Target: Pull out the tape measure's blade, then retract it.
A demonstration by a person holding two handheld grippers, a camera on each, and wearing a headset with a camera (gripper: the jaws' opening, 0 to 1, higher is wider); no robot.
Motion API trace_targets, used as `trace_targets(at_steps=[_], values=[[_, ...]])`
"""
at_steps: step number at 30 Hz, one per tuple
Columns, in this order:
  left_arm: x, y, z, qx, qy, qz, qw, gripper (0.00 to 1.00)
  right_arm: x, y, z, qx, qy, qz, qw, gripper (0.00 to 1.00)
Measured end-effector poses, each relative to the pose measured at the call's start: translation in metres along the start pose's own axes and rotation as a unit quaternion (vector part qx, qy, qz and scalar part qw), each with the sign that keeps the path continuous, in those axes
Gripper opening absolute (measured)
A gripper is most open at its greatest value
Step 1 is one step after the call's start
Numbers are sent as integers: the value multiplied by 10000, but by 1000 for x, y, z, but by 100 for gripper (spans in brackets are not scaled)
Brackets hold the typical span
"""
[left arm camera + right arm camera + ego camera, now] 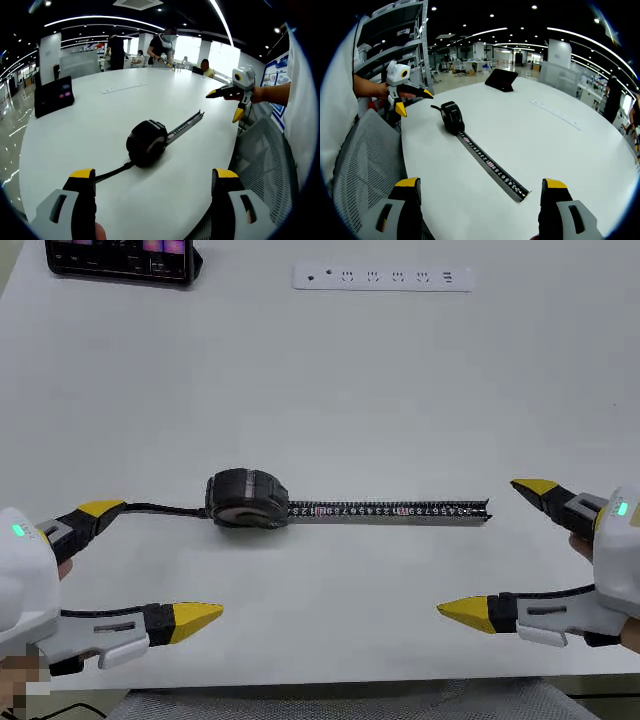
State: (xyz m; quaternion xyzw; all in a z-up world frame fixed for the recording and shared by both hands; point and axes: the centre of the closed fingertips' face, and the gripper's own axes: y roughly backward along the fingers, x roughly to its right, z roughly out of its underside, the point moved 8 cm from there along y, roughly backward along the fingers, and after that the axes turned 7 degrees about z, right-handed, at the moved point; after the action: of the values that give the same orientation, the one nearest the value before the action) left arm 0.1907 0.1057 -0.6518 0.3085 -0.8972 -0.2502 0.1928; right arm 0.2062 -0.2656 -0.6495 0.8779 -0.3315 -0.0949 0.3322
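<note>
Okay, left gripper [160,560]: hanging wide open just left of the tape measure [247,500], gripping nothing
right gripper [480,547]: also gaping wide, hovering near the free end of the blade [390,511], not touching it
tape measure: lying on the white table [330,380] between both grippers, black strap [165,508] trailing toward the left one
blade: lying pulled out flat, so I'm guessing retracting is what's left
handling: case [146,142] is looking chunky and rigid, good for pinching across its sides; blade is looking thin, springy, sharp-edged, so I'd be taking it by the hook tip [485,510]
far edge: power strip [382,278] and dark tablet [120,258] sitting well apart from everything
</note>
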Motion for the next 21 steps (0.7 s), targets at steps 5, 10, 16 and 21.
trace_targets(at_steps=[5, 10, 16, 21], values=[[-2, 3, 1, 38, -30, -61, 10000, 98, -1, 2, 3, 10, -59, -7, 10000, 99], [-2, 4, 3, 51, 13, -46, 10000, 99, -3, 4, 8, -13, -143, -28, 9999, 99], [0, 4, 5, 52, 70, -24, 10000, 99, -2, 6, 12, 29, -254, -19, 9997, 99], [0, 5, 6, 37, 54, -51, 10000, 99, -2, 7, 13, 55, -259, 14, 9996, 99]])
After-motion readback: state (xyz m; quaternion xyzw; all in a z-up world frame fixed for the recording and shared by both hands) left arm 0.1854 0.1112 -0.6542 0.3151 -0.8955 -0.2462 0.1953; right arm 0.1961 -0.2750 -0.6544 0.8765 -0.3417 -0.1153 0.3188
